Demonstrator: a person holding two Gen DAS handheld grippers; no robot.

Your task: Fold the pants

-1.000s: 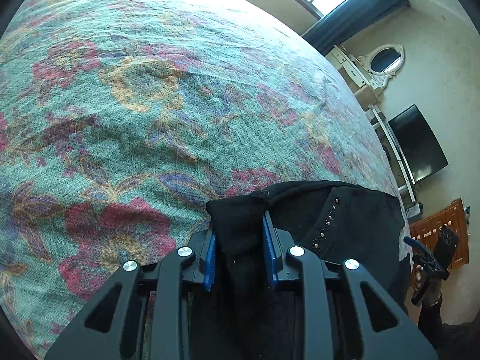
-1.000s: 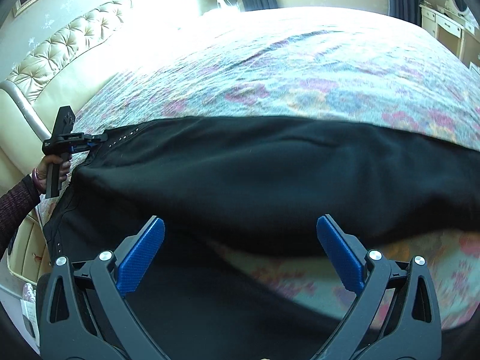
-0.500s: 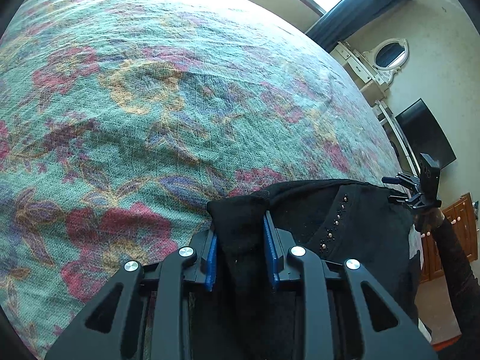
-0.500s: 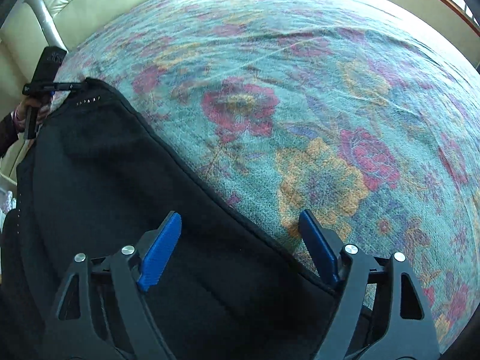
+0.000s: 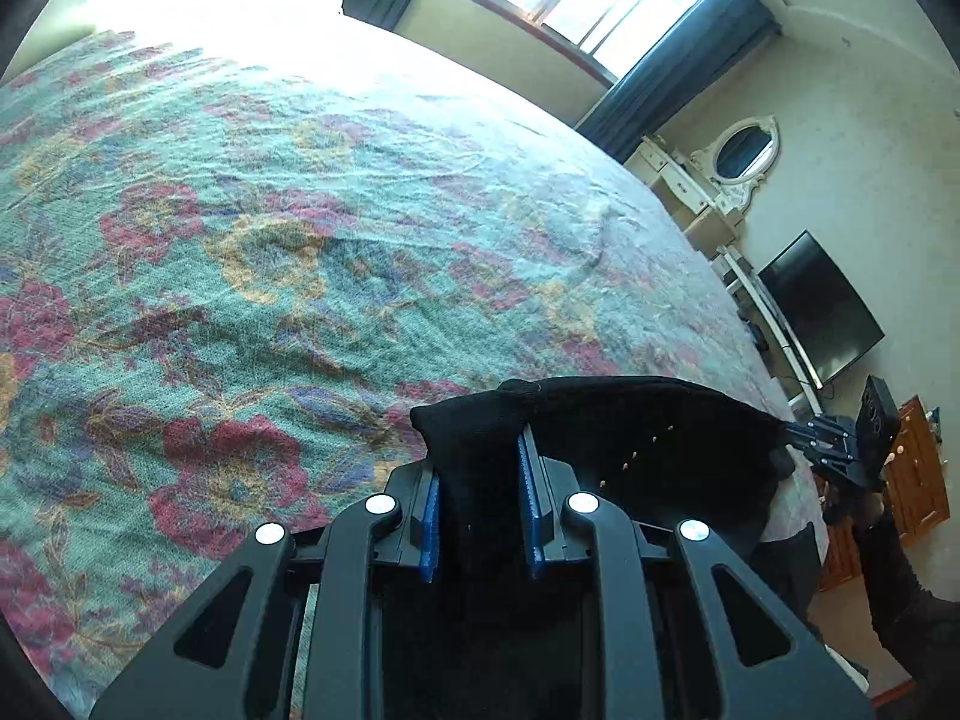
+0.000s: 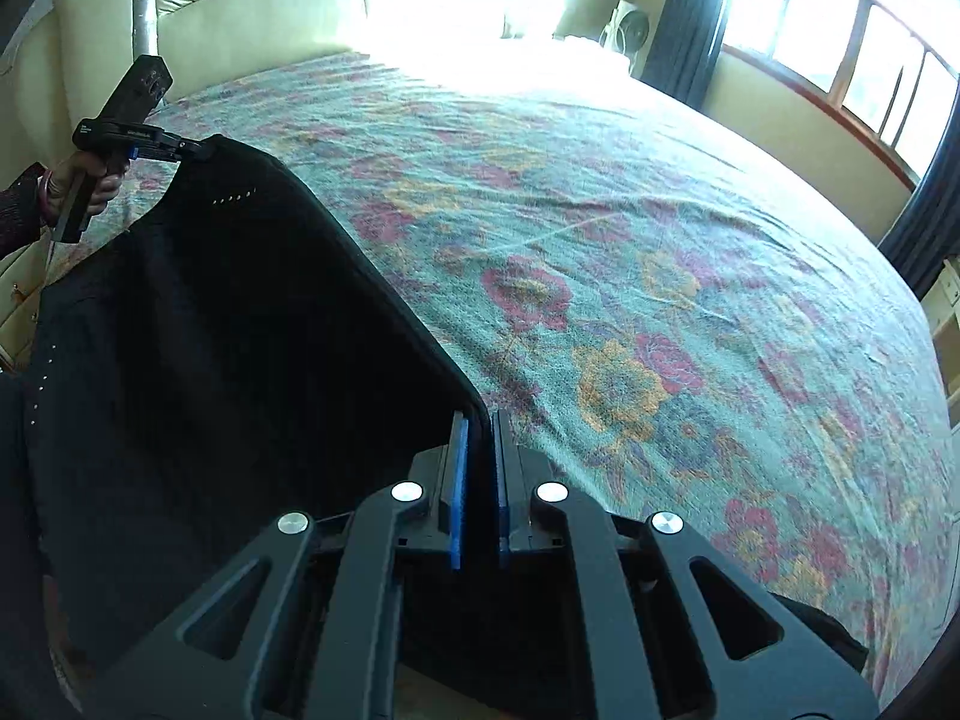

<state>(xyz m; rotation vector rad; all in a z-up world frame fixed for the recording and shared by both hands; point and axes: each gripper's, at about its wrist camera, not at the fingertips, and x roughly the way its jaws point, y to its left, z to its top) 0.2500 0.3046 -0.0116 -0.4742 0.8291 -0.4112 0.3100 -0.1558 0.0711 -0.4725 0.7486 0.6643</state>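
The black pants [image 6: 198, 324] with small metal studs hang stretched between my two grippers above the floral bedspread [image 6: 630, 276]. My left gripper [image 5: 480, 480] is shut on one corner of the pants [image 5: 630, 426]; a bunch of black cloth sits between its blue pads. My right gripper [image 6: 480, 456] is shut on the pants' edge at the other end. In the right wrist view the left gripper [image 6: 192, 150] shows at far left, pinching the studded corner. In the left wrist view the right gripper [image 5: 798, 435] shows at far right, holding the cloth.
The bed [image 5: 300, 240] fills most of both views. A tufted cream headboard [image 6: 288, 6] stands behind it. A white vanity with an oval mirror [image 5: 741, 150], a dark TV [image 5: 822, 312] and a wooden cabinet [image 5: 915, 468] line the wall. Windows with dark curtains [image 5: 672, 66] lie beyond.
My right gripper has closed from wide open onto the pants' edge and has lifted it. My left gripper kept its hold and rose a little, so the cloth now hangs taut between them.
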